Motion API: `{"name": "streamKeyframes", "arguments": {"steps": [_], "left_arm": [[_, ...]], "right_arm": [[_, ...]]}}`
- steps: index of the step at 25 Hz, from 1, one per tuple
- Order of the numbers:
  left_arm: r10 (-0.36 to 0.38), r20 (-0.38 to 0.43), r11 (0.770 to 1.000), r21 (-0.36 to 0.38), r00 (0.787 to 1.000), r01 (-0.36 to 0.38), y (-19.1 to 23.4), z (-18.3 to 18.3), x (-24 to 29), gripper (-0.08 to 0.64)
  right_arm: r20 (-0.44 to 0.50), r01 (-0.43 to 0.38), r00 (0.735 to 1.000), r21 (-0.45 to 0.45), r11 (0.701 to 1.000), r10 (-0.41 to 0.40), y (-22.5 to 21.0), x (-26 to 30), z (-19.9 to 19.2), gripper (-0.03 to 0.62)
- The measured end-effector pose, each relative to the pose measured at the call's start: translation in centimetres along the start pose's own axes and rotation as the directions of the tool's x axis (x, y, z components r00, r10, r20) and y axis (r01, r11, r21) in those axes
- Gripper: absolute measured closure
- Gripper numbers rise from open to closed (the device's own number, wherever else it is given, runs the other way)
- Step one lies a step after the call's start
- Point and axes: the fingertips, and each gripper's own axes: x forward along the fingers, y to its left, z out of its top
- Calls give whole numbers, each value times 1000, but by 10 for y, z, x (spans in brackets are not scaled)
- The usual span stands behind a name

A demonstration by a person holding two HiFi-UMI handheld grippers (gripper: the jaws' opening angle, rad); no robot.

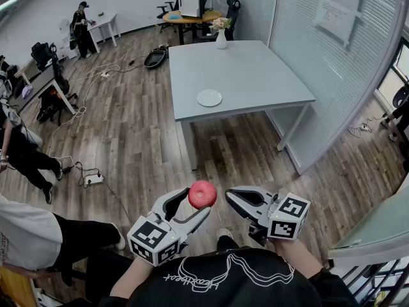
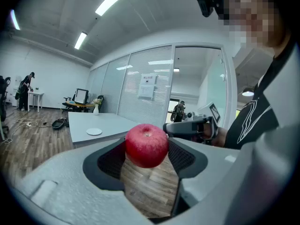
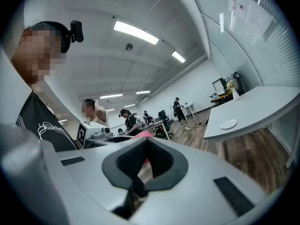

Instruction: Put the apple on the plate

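Note:
A red apple (image 1: 202,194) hangs in the air over the wooden floor, with my left gripper (image 1: 193,204) shut on it. In the left gripper view the apple (image 2: 146,145) sits between the two dark pads, near their tips. My right gripper (image 1: 231,194) is just to the right of the apple, apart from it, with its jaws together and nothing in them. The right gripper view shows a sliver of the apple (image 3: 143,135) past the closed pads (image 3: 161,161). The white plate (image 1: 209,98) lies near the front edge of the grey table (image 1: 255,69), well ahead of both grippers.
A white vase of flowers (image 1: 221,34) stands at the table's far edge. A glass partition (image 1: 332,56) runs along the right. People (image 1: 19,146) and desks are at the left, and cables with a power strip (image 1: 92,179) lie on the floor.

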Motion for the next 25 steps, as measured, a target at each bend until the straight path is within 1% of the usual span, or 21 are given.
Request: {"name": "streamKeyframes", "arguments": {"steps": [4,12,20,25], "left_arm": [[-1,4,1000,-17,1000,1,1,-1,-8,275],[-3,22,1000,-15,1000,3,-5,0,-15,275],[5,25,1000,-25,1000,-4,2,-3,1,275],[17,16,999,-30,1000,-17,12,0,24,275]], "right_arm": [[-3,6,1000,2,1000,-6,8,1,-2,583],[-9,16,1000,1,1000,-16,16,-2,-5,584],[-8,29,1000,33,999,-29,-7,-3,-9,583],[-13,28,1000,50,998,-28,-35,-3,-3,583]]}}
